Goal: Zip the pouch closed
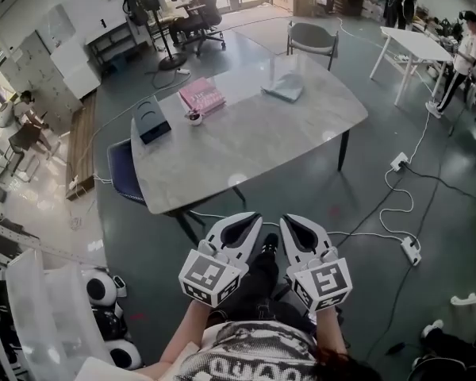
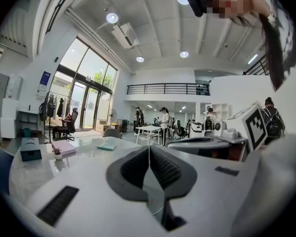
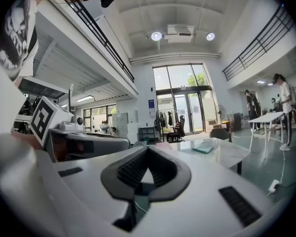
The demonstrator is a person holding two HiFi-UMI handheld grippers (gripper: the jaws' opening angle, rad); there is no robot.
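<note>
Table (image 1: pixel 301 145): one, a smooth grey stone-look top with rounded corners on dark legs.

Pouch (image 1: pixel 284 91): one, soft, flat and pale teal. It is lying flat near the table's far edge, toward the far right corner. Its long axis is running roughly along that far edge. I cannot tell which end the zipper is pointing to.

Also on the top:
- One pink box (image 1: pixel 201 95) is sitting at the middle of the far edge.
- One small pot (image 1: pixel 193 117) is standing just beside the pink box.
- One dark blue box (image 1: pixel 151 119) is sitting at the far left corner.

Left gripper (image 1: pixel 248 219) and right gripper (image 1: pixel 293 222): two, with white shells, each carrying a marker cube. Both are hovering side by side off the table's near edge, well apart from the pouch. The ribbed dark pads (image 2: pixel 166 169) are meeting on both. Both pairs of jaws are together and are gripping nothing.
</note>
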